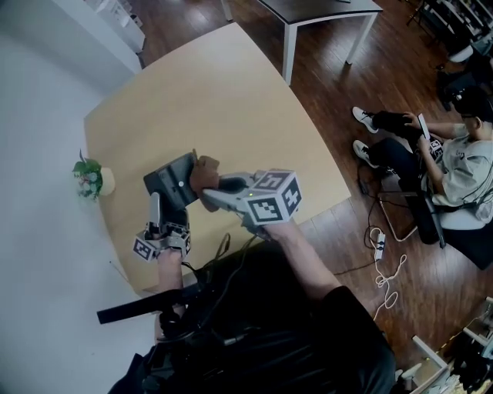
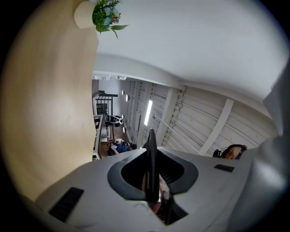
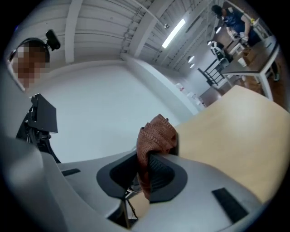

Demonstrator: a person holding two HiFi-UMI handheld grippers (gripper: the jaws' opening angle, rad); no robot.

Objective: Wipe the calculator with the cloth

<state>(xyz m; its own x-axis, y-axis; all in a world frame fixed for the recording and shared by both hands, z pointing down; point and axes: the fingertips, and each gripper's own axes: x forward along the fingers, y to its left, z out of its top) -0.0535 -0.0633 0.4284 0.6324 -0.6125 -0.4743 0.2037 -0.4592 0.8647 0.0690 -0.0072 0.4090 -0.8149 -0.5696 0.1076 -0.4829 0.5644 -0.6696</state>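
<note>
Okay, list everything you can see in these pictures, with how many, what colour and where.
table: one, light wood, middle of the head view
calculator: one, dark grey, tilted up over the table
cloth: one, reddish brown, bunched at the calculator's right edge
potted plant: one, green in a pale pot, table's left edge
second table: one, dark top, white legs, top of the view
seated person: one, light shirt, dark trousers, far right
cable: one, white, on the floor right of the table
floor: dark wood
left gripper: one, grey, shut on the calculator
right gripper: one, grey, shut on the cloth
</note>
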